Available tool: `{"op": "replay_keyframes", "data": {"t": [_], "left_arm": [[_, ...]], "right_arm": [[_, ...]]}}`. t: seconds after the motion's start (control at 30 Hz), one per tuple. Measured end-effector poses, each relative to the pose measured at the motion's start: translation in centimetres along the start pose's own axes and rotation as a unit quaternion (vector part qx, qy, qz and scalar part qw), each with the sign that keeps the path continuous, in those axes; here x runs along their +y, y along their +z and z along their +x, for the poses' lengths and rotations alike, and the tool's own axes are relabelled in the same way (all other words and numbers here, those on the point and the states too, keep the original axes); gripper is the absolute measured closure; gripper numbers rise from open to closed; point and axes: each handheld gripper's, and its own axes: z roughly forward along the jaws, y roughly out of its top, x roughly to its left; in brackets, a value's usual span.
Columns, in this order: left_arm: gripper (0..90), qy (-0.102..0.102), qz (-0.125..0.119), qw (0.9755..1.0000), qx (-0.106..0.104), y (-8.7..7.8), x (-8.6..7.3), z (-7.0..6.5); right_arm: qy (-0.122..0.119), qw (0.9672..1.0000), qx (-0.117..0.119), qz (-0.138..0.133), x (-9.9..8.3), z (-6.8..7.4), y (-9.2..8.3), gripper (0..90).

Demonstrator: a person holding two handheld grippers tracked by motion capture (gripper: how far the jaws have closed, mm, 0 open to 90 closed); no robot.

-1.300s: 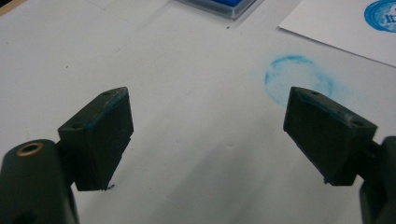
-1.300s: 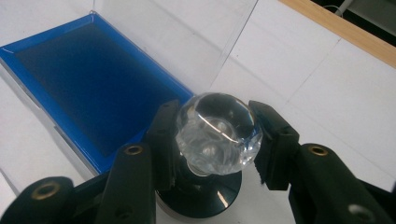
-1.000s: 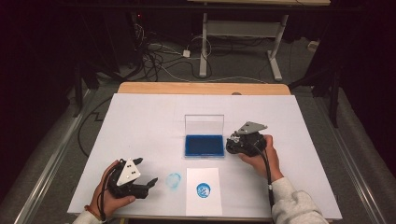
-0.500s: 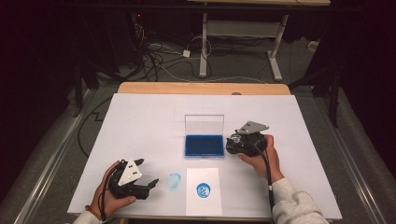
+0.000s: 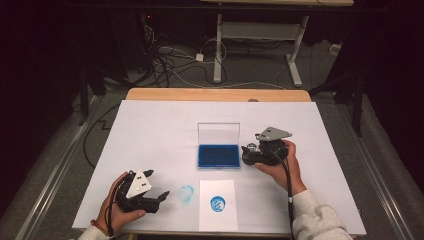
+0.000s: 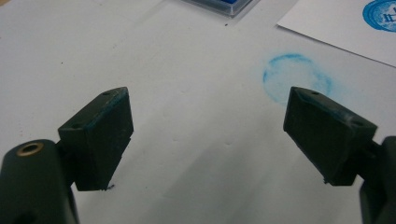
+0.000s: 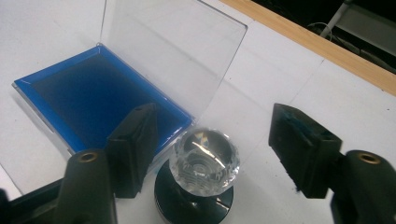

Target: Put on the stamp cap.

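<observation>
At the near left of the white table (image 5: pixel 150 130) the person's left gripper (image 5: pixel 159 199) lies low over the surface, held in the left hand (image 5: pixel 117 210), its jaws spread wide with nothing between them. In the left gripper view the two black pads (image 6: pixel 100 135) frame bare white tabletop, and just beyond the one on that view's right sits a faint blue ring smudge (image 6: pixel 297 77) printed straight on the table (pale and blurred at the edges). Right of the smudge lies a white sheet of paper (image 5: pixel 217 220) bearing a crisp blue round stamp mark (image 5: pixel 217 203). Beyond the paper, mid-table, stands the blue ink pad (image 5: pixel 218 155), its clear lid (image 5: pixel 218 134) raised upright at the far edge. Just right of the pad is the right gripper (image 5: pixel 246 151), held in the right hand (image 5: pixel 280 162). Its jaws have just been opening. In the right gripper view they stand apart on either side of the stamp (image 7: pixel 203 161), a black base with a faceted clear knob, which rests upright on the table just beside the ink pad's near corner; neither pad touches it.
</observation>
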Motion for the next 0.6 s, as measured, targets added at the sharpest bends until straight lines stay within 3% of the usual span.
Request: {"op": "replay_keyframes", "data": {"t": [0.17, 0.6], "left_arm": [[15.3, -0.001, 0.001, 1.0, -0.002, 0.09, -0.03, 0.04], [15.3, -0.004, 0.003, 1.0, -0.003, 0.12, -0.1, 0.28]], "right_arm": [[0.007, 0.9998, -0.018, -0.005, 0.35, 0.02, -0.25, 19.8], [0.013, 0.9995, -0.013, -0.025, 0.64, 0.01, -0.75, 17.6]]}}
